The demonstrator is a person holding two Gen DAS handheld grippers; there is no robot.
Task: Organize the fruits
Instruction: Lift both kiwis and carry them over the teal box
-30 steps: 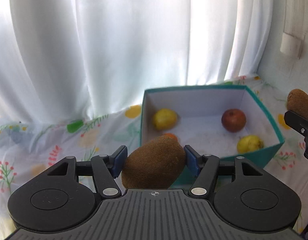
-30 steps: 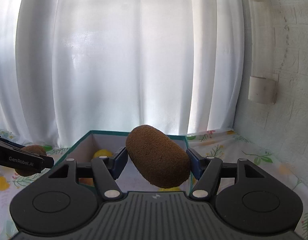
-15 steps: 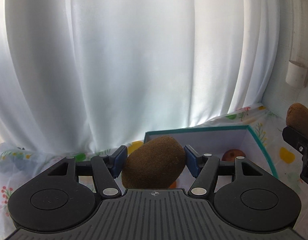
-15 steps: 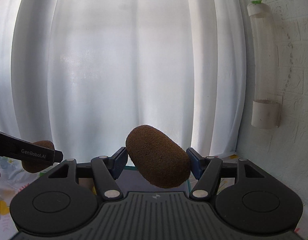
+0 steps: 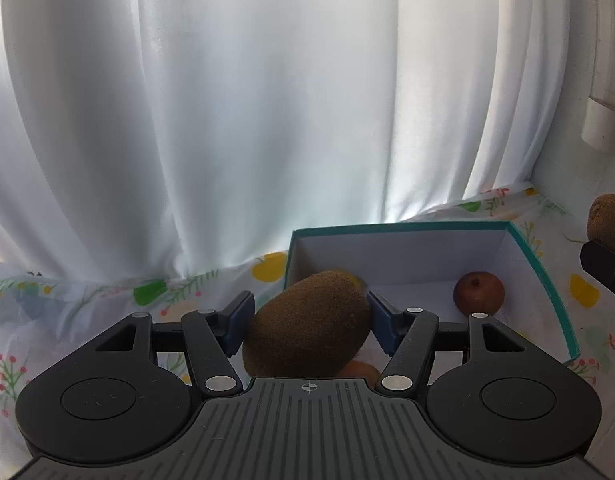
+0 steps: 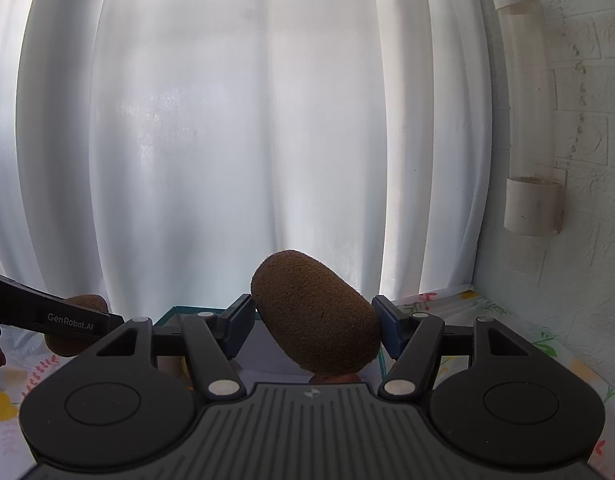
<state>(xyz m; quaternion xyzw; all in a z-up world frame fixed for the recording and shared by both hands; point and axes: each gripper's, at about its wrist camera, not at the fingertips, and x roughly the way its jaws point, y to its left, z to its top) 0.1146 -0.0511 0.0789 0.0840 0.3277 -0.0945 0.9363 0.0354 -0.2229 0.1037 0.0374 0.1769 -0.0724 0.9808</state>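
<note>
1. In the left wrist view, the left gripper has its jaws pinching a kiwi at the lower middle of the frame; the blue pads press its two sides, and the fruit sits tilted between them, above the near part of the box.
2. In the right wrist view, the right gripper has its jaws pinching a second kiwi, which lies slanted, its upper end rising above the pads at the middle of the frame.
3. Each gripper shows in the other's view: the right one at the right edge of the left view, the left one at the lower left of the right view, where its black finger reads "GenRobot.AI" in white.
4. The box is open-topped card, teal outside and pale inside, standing on the desk at the lower right of the left view.
5. Inside it a round reddish-brown fruit rests by the right wall; an orange-coloured fruit peeks out under the held kiwi.
6. Both kiwis are oval, brown and fuzzy.
7. The desk carries a white cloth printed with flowers, leaves and yellow fruit.
8. White pleated curtains fill the upper frame; a clear tube hangs on a white brick wall at the upper right of the right view.
</note>
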